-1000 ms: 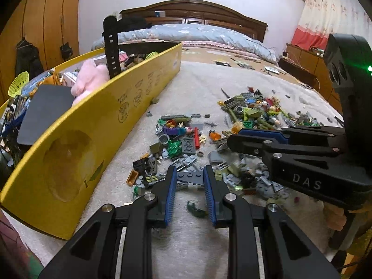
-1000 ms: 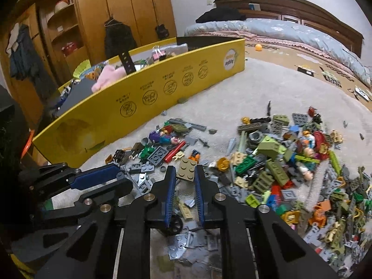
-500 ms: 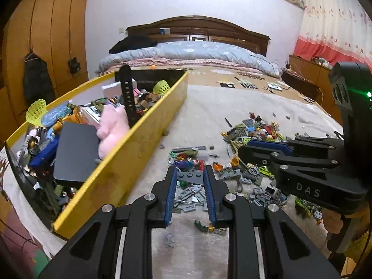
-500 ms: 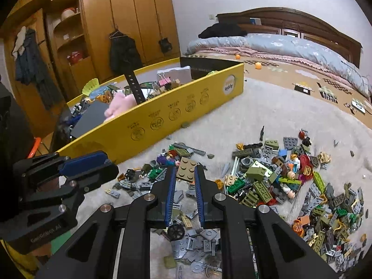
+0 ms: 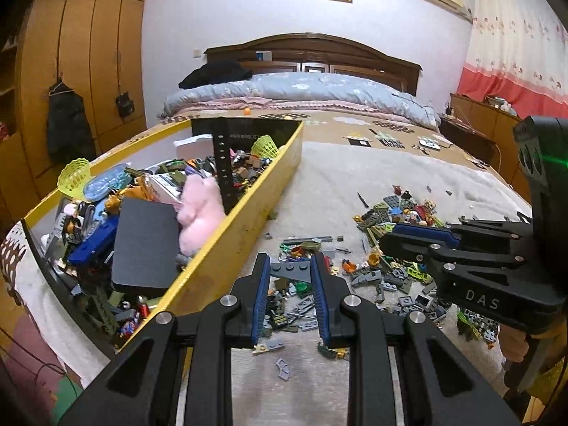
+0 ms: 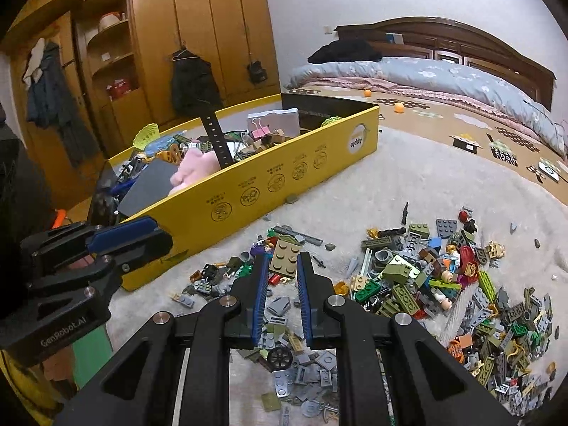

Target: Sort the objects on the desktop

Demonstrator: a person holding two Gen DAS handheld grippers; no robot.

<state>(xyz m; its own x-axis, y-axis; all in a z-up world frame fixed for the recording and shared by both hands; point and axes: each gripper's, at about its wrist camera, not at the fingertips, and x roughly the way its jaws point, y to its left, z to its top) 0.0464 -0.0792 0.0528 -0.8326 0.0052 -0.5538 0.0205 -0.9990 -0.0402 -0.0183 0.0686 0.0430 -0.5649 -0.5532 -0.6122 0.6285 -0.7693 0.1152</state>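
The left claw [image 5: 289, 271] pinches one grey plate [image 5: 291, 270] between its two blue pads, raised above the pale blanket [image 5: 330, 177] just beside the one yellow box [image 5: 245, 245]. The right claw [image 6: 283, 264] pinches one tan brick [image 6: 286, 257] with eight studs, raised above the loose bricks [image 6: 440, 284]. The box holds one pink plush [image 5: 198, 213] and one black strap [image 5: 223, 163] standing upright.

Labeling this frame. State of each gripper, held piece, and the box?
left gripper: shut on grey plate, lifted
right gripper: shut on tan brick, lifted
yellow box: open-topped, crowded with items
loose bricks: scattered on blanket
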